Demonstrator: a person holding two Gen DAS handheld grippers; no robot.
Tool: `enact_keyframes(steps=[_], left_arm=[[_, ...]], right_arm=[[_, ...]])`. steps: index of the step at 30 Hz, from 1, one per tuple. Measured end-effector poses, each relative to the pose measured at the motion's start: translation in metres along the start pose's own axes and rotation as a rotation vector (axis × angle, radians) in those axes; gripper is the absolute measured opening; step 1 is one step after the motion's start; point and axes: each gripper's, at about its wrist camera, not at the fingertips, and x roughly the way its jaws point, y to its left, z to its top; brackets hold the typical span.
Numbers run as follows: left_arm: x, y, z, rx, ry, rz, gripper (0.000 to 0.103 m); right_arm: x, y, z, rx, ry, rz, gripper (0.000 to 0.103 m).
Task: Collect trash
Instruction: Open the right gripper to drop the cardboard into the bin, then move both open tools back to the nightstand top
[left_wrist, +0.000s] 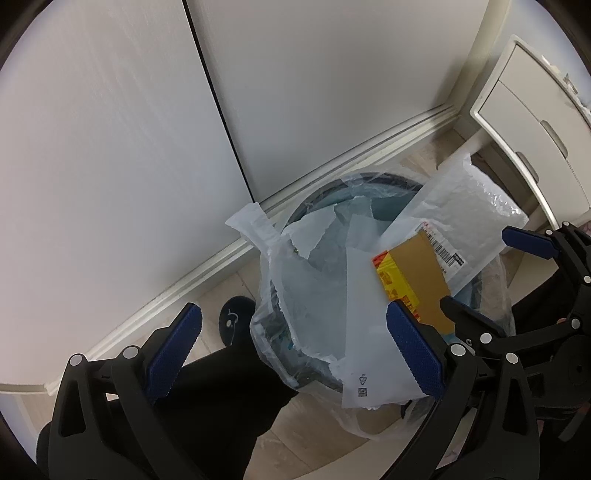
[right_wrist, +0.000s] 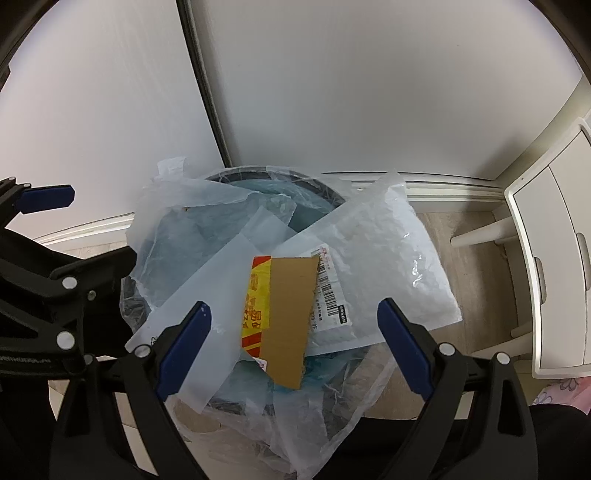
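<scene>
A brown cardboard piece with a red-and-yellow printed edge (right_wrist: 284, 317) lies atop a white padded mailing envelope (right_wrist: 384, 258) and torn white plastic wrappers in the round dark bin lined with clear plastic (right_wrist: 317, 192) on the floor, while the right claw (right_wrist: 295, 350) and left claw (left_wrist: 295, 350) both hang above it spread wide, gripping nothing.

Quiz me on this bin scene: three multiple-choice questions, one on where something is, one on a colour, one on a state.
1. Where does the cardboard piece lie?
A on the floor
B atop the rubbish in the bin
C on the cabinet

2. What colour are the gripper pads?
A blue
B red
C green

3. How does the right gripper stand?
A clamped on cardboard
B open, holding nothing
C shut on plastic

Key: 1 B, it rests on mailers over the bin; 2 A, the pads show blue; 3 B, its jaws stand wide apart.
</scene>
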Motion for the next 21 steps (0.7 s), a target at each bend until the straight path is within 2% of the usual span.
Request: enact_keyframes(steps=[16, 21], left_arm=[[-0.01, 0.0, 0.005, -0.009, -0.034, -0.019, 0.097], [-0.027, -0.002, 0.021, -0.008, -0.07, -0.024, 0.097]], right_arm=[[-0.006, -0.007, 0.002, 0.014, -0.016, -0.017, 0.088], [-0.021, -0.015, 0.008, 0.049, -0.083, -0.05, 0.088]])
